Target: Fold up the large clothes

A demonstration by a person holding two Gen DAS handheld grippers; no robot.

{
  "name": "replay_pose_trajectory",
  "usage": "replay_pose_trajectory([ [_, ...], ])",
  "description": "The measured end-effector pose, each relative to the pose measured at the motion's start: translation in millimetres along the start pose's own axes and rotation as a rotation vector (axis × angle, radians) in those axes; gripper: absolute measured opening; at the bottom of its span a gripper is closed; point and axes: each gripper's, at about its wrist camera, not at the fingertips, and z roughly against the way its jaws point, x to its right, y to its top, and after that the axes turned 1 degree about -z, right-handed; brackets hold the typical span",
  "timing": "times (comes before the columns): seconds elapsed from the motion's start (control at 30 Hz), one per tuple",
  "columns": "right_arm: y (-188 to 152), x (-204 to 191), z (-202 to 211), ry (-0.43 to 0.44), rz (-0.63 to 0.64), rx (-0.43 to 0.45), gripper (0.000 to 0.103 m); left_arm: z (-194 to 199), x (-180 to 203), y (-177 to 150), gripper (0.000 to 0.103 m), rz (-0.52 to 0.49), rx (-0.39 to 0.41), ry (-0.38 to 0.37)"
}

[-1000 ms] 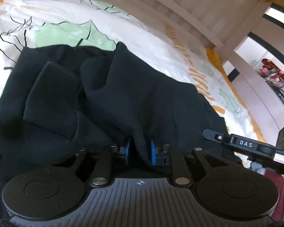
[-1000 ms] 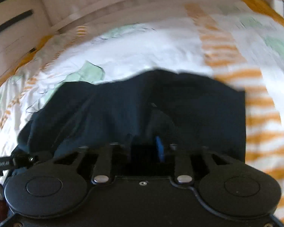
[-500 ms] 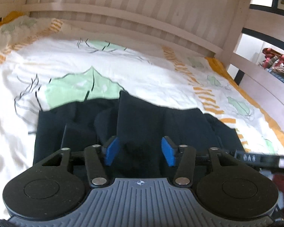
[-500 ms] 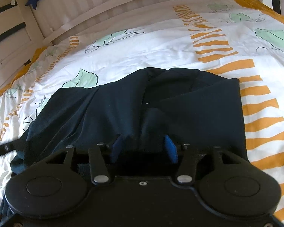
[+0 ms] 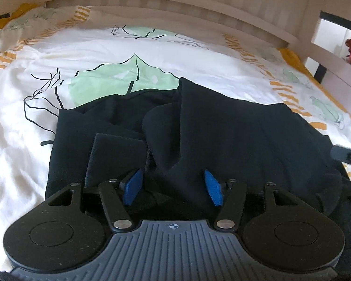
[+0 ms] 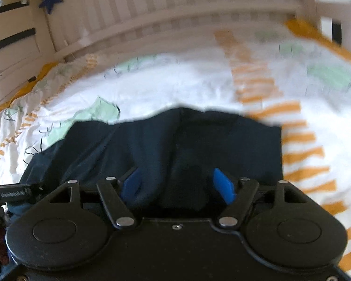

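A large dark navy garment (image 5: 234, 135) lies bunched on the bed, with a folded flap and a raised ridge down its middle. It also shows in the right wrist view (image 6: 175, 145), blurred. My left gripper (image 5: 173, 188) is open just over its near edge, blue pads (image 5: 132, 187) apart with cloth lying between them. My right gripper (image 6: 177, 186) is open too, over the garment's near edge on the other side.
The garment rests on a white duvet (image 5: 105, 53) with green leaves and orange stripes. A pale slatted bed rail (image 5: 175, 4) runs along the far side. The other gripper's arm (image 5: 346, 154) pokes in at the right.
Both grippers were shut on the garment and lifting it a second ago. Both have opened, let the cloth drop onto the bed, and are drawing back.
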Motion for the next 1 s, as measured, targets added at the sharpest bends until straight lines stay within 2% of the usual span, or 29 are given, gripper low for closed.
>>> replay_pose_trajectory([
  [0.13, -3, -30, 11, 0.067, 0.103, 0.036, 0.087, -1, 2, -1, 0.059, 0.007, 0.01, 0.004],
  [0.2, -11, -47, 9, 0.097, 0.18, 0.015, 0.091, -1, 2, -2, 0.06, 0.0, 0.02, 0.004],
  [0.3, -29, -58, -4, 0.092, 0.241, -0.039, 0.092, -2, 3, -6, 0.061, -0.011, 0.04, 0.002],
  [0.4, -43, -51, -16, 0.088, 0.202, -0.052, 0.093, -2, 6, -14, 0.066, -0.038, 0.073, 0.0],
  [0.53, -48, -43, -25, 0.073, 0.162, -0.057, 0.102, -3, 11, -18, 0.07, -0.069, 0.101, 0.013],
  [1.0, -60, -41, -24, 0.077, 0.146, -0.008, 0.103, -9, 11, -23, 0.074, -0.079, 0.127, 0.021],
])
